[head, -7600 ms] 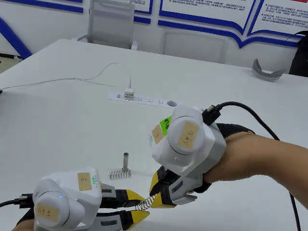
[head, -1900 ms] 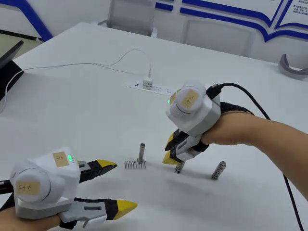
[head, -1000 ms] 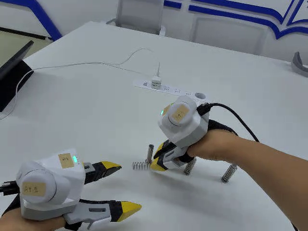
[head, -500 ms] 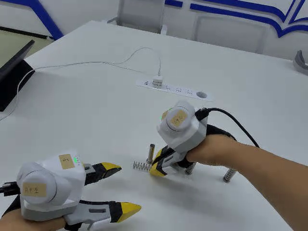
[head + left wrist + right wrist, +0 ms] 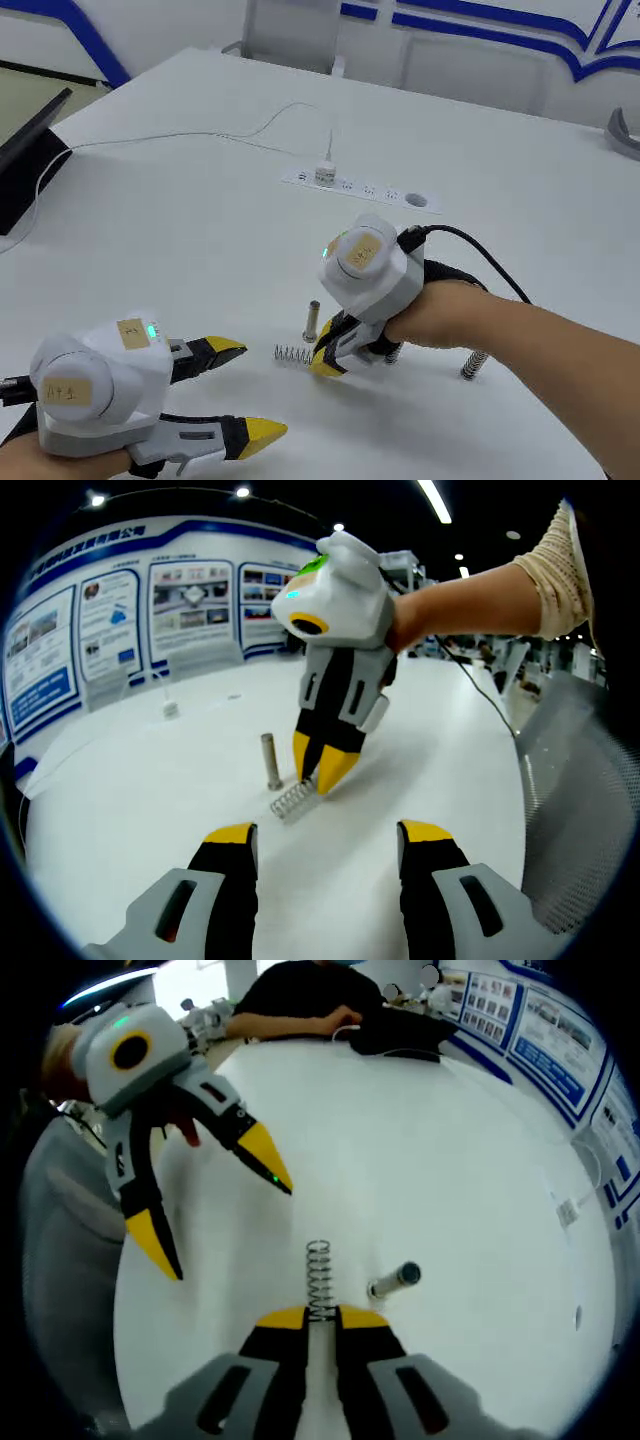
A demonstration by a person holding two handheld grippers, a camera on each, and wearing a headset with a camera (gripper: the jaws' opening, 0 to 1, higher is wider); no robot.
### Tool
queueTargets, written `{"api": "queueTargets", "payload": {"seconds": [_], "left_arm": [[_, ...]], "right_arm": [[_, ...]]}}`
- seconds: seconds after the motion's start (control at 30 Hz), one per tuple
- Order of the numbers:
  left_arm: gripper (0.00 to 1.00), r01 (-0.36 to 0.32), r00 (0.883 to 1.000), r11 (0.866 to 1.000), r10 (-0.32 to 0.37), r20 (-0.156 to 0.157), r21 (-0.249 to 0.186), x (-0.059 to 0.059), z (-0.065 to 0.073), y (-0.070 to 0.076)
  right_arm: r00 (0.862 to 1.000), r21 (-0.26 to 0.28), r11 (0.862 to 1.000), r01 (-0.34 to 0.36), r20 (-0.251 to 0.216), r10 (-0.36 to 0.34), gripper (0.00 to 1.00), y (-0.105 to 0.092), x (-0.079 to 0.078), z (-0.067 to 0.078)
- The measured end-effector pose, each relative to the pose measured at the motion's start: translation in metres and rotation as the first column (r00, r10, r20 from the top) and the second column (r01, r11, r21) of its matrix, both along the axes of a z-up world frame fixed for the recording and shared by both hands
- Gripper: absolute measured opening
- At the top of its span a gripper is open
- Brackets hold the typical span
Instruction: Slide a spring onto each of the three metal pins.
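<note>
A loose spring [image 5: 291, 354] [image 5: 289, 799] [image 5: 318, 1268] lies flat on the white table [image 5: 180, 230], beside a bare upright metal pin [image 5: 312, 320] [image 5: 270, 761] [image 5: 396, 1279]. My right gripper [image 5: 323, 362] [image 5: 319, 771] [image 5: 321, 1317] points down at the spring's end and is shut on it. Two more pins stand behind the right hand, each with a spring on it [image 5: 471, 364] [image 5: 392, 353]; the nearer one is partly hidden. My left gripper [image 5: 246, 390] [image 5: 328, 834] [image 5: 220, 1215] hovers open and empty at the near left, aimed at the spring.
A white power strip [image 5: 360, 185] with a plug and a thin cable lies further back. A dark screen [image 5: 25, 150] stands at the left edge. A grey curved object [image 5: 624, 131] sits far right. A black cable [image 5: 470, 255] trails from the right gripper.
My right gripper left the spring-covered pin, moved left and down to the loose spring, and closed on its end. The left gripper stayed open in place.
</note>
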State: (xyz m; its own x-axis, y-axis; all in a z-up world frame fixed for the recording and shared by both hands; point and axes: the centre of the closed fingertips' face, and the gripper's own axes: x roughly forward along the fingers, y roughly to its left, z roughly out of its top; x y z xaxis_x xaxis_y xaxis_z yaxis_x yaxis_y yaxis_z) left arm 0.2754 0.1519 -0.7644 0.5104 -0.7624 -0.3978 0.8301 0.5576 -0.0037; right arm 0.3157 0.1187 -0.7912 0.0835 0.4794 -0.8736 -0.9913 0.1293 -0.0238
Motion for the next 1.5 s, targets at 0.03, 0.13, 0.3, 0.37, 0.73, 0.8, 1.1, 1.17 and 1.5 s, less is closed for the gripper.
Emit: {"api": "queueTargets", "payload": {"seconds": [0.03,0.13,0.3,0.37,0.73,0.8,1.1,1.17,1.5], "left_arm": [[0.57,0.004,1.0,1.0,-0.004,0.003,0.001,0.0,0.001,-0.001],[0.57,0.013,1.0,1.0,-0.013,0.011,0.004,0.0,0.004,-0.005],[0.56,0.036,0.999,0.999,-0.036,0.027,0.013,-0.001,0.008,-0.01],[0.56,0.045,0.998,0.999,-0.045,0.033,0.014,-0.001,0.01,-0.012],[0.44,0.138,0.988,0.99,-0.139,0.073,0.02,-0.012,0.02,-0.035],[0.41,0.156,0.984,0.987,-0.158,0.08,0.024,-0.014,0.021,-0.039],[0.24,0.204,0.973,0.978,-0.207,0.101,0.039,-0.019,0.023,-0.048],[0.21,0.21,0.971,0.977,-0.214,0.105,0.043,-0.02,0.022,-0.048],[0.12,0.22,0.968,0.974,-0.225,0.112,0.056,-0.022,0.02,-0.05]], "right_arm": [[1.0,-0.003,1.0,-0.008,0.004,0.008,0.11,-0.001,-0.003,0.003],[0.999,-0.01,0.999,-0.033,0.009,0.034,0.11,-0.004,-0.011,0.008],[0.997,-0.032,0.997,-0.067,0.027,0.068,0.11,-0.012,-0.022,0.018],[0.996,-0.038,0.996,-0.078,0.031,0.079,0.11,-0.015,-0.026,0.022],[0.989,-0.069,0.989,-0.134,0.056,0.138,0.11,-0.027,-0.044,0.039],[0.987,-0.073,0.987,-0.144,0.056,0.148,0.11,-0.027,-0.047,0.04],[0.979,-0.086,0.979,-0.187,0.064,0.193,0.11,-0.025,-0.056,0.047],[0.978,-0.09,0.977,-0.196,0.061,0.202,0.11,-0.025,-0.058,0.048],[0.97,-0.112,0.967,-0.229,0.059,0.236,0.11,-0.025,-0.064,0.049]]}}
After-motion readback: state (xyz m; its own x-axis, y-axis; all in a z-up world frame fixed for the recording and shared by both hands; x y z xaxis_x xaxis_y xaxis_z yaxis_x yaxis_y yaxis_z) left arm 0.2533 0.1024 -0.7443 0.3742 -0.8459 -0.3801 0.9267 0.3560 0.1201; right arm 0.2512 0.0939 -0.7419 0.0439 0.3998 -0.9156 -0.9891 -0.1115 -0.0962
